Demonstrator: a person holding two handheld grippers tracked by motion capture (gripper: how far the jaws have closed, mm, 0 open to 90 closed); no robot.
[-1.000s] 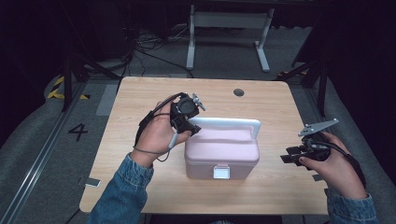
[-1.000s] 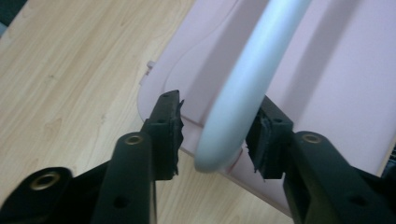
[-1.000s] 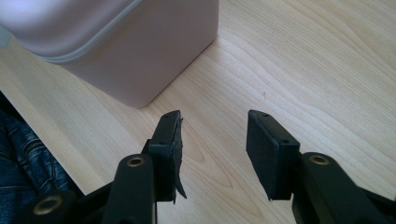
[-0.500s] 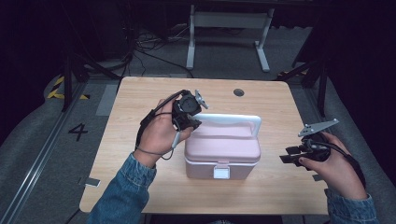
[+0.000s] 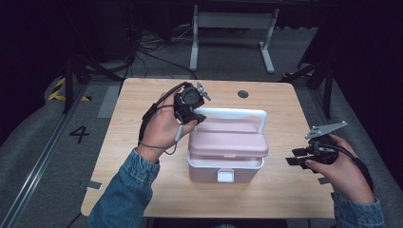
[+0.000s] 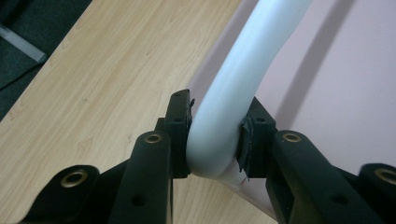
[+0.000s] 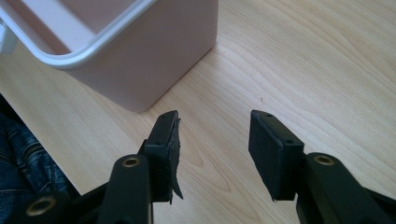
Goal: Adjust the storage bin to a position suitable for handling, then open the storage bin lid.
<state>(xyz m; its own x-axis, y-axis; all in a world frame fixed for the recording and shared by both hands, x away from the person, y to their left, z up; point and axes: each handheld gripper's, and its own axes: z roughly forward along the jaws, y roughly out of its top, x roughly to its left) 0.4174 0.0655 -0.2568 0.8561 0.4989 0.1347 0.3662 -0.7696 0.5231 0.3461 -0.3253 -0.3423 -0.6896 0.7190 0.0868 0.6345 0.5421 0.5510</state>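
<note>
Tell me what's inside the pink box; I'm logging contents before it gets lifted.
The pink box has its lid on, hiding the contents. The left gripper clamps the white handle.

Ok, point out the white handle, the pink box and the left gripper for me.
white handle [image 6: 243, 70], left gripper view, on the curved bar just above the jaws.
pink box [image 5: 228, 145], high view, on the lid's top surface.
left gripper [image 6: 215, 135], left gripper view, midway between its fingertips, clamped on the handle.
</note>
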